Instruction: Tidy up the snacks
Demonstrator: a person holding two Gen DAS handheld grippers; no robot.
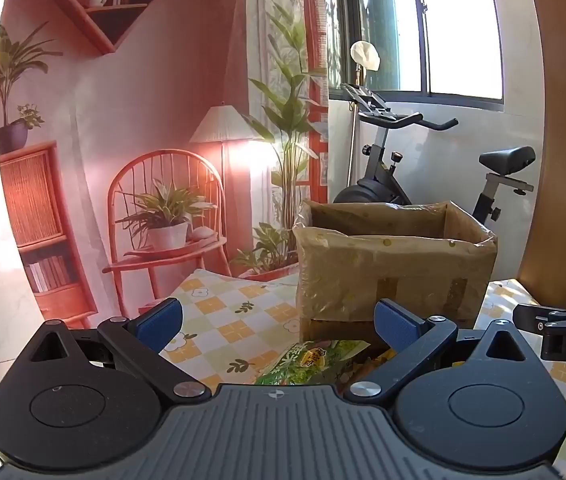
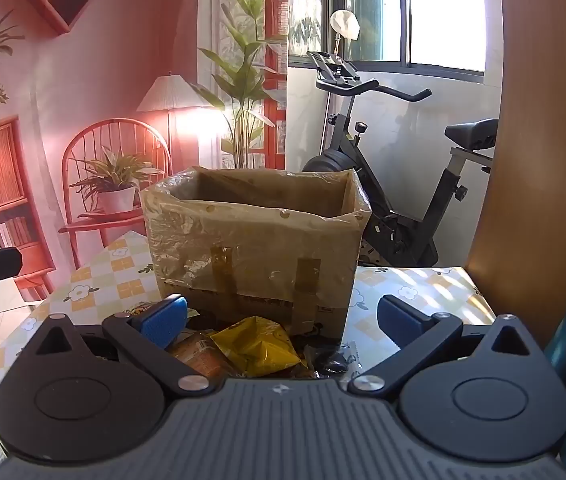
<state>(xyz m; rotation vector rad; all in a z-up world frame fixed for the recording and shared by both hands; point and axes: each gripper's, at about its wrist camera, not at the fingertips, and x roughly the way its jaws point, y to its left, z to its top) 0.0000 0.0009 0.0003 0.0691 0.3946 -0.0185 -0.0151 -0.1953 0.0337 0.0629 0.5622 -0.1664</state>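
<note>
A brown cardboard box (image 2: pixel 255 240), open at the top and wrapped in clear plastic, stands on the checked tablecloth (image 2: pixel 95 280); it also shows in the left wrist view (image 1: pixel 395 264). Snack packets lie in front of it: a green packet (image 1: pixel 311 364) below my left gripper (image 1: pixel 279 320), and a yellow packet (image 2: pixel 259 344) with an orange-brown one (image 2: pixel 203 356) below my right gripper (image 2: pixel 283 320). Both grippers are open and empty, above the packets and short of the box. Part of the right gripper (image 1: pixel 563 328) shows at the right edge of the left wrist view.
A printed backdrop of a room stands behind the table (image 1: pixel 143 140). An exercise bike (image 2: pixel 395 200) stands behind the box by the window. A wooden panel (image 2: pixel 543 140) rises at the right. The table's left edge (image 2: pixel 23 320) drops to a tiled floor.
</note>
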